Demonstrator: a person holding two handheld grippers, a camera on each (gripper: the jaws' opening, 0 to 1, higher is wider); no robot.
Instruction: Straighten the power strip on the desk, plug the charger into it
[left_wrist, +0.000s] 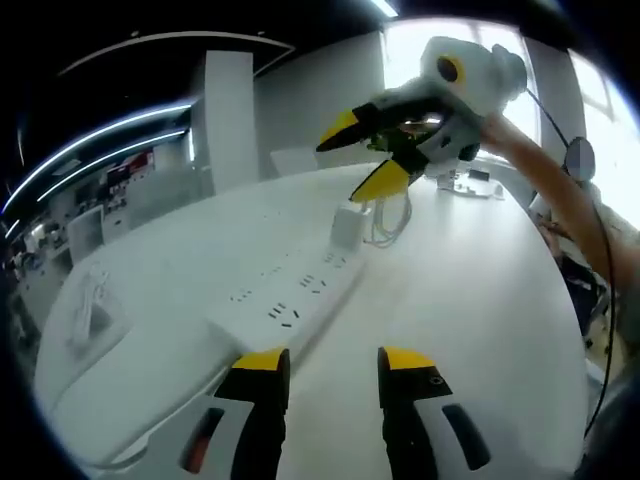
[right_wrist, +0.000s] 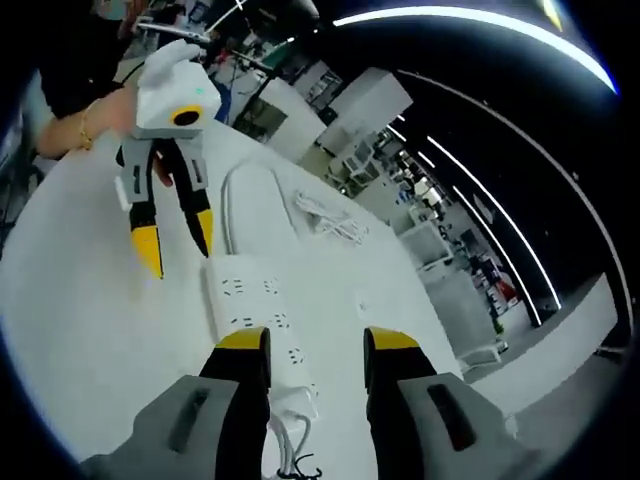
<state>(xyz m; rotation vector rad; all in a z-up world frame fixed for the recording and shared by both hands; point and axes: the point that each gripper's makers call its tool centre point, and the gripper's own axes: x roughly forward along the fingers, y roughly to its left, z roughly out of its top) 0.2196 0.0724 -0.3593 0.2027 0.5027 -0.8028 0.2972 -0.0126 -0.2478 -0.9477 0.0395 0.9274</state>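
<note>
big white desk (left_wrist: 480, 290), smooth matte top, curved far edge in the left gripper view, lots of bare surface to the right of the power strip (left_wrist: 300, 295) and in front of it. in the right gripper view the desk (right_wrist: 90, 300) has wide bare room left of the strip, rounded edge running along the left side. power strip is a long white plastic bar with rows of dark socket slots, lying flat on the desk, running away from the left gripper (left_wrist: 333, 362) at a slant; in the right gripper view the power strip (right_wrist: 255, 310) runs up from between the jaws, its thick white cord looping beyond it. charger (left_wrist: 346, 227) is a small white block standing on the far end of the strip, thin white cable (left_wrist: 390, 220) coiled just beside it. right gripper view adds another loose bundle of white cable (right_wrist: 325, 220) on the desk beyond the strip, and the charger's cable end at the bottom edge. left gripper jaws parted, yellow tips, nothing between them, low over the near end of the strip. right gripper (left_wrist: 362, 155) hangs above the charger, jaws spread, holding nothing; its own view shows the right gripper (right_wrist: 312, 345) with jaws apart over the strip. left gripper (right_wrist: 178, 240) seen there hovering above the strip's far end, jaws apart.
</note>
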